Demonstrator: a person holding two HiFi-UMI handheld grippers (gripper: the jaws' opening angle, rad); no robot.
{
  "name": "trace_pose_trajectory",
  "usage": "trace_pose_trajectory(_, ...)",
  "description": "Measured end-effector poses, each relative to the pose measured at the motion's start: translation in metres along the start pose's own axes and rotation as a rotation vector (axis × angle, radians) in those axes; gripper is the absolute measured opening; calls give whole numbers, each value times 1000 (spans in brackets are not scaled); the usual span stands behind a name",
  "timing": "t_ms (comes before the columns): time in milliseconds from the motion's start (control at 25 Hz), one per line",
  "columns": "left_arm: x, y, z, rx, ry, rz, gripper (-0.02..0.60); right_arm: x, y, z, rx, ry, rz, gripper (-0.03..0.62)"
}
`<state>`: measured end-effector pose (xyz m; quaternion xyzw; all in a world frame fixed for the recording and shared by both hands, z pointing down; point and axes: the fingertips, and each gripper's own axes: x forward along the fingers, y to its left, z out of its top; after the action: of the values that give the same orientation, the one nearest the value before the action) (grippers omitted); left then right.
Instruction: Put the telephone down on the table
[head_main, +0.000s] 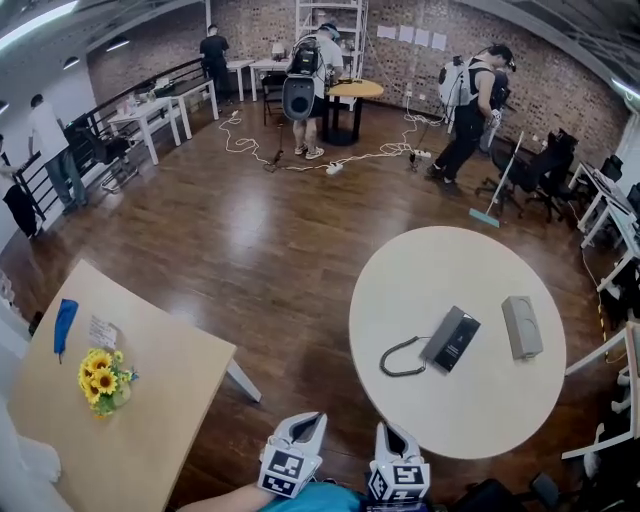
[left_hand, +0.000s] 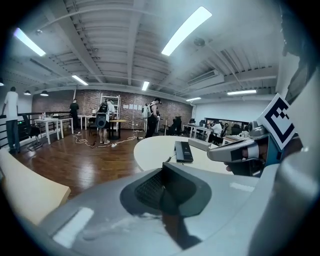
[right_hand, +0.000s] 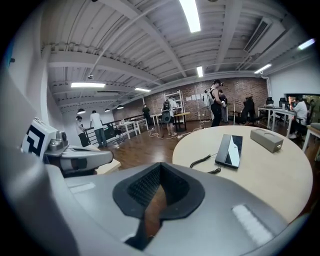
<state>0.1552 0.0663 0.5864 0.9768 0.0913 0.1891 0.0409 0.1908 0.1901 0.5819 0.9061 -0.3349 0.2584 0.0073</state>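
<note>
The telephone (head_main: 452, 339), a dark flat unit with a coiled black cord (head_main: 400, 358), lies on the round cream table (head_main: 420, 270) beside a grey box (head_main: 521, 326). Both grippers hover low at the near edge of the head view, short of the table and apart from the phone. My left gripper (head_main: 311, 421) and right gripper (head_main: 388, 432) are side by side, each shut with nothing held. The left gripper view shows the telephone (left_hand: 183, 151) ahead on the table beyond the shut jaws (left_hand: 163, 170). In the right gripper view the telephone (right_hand: 230, 150) and the box (right_hand: 266, 140) lie ahead to the right.
A square wooden table (head_main: 170, 400) at the left carries sunflowers (head_main: 103, 378) and a blue item (head_main: 64, 322). Office chairs and desks (head_main: 545, 165) line the right side. Several people stand at the far end among cables (head_main: 350, 155) on the wooden floor.
</note>
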Motion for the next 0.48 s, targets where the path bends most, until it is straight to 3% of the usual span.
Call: trace_pose_trajectory(480,34,69,36,-8,-72,-30,14,49,-17,47,-31,-53,-127,-6)
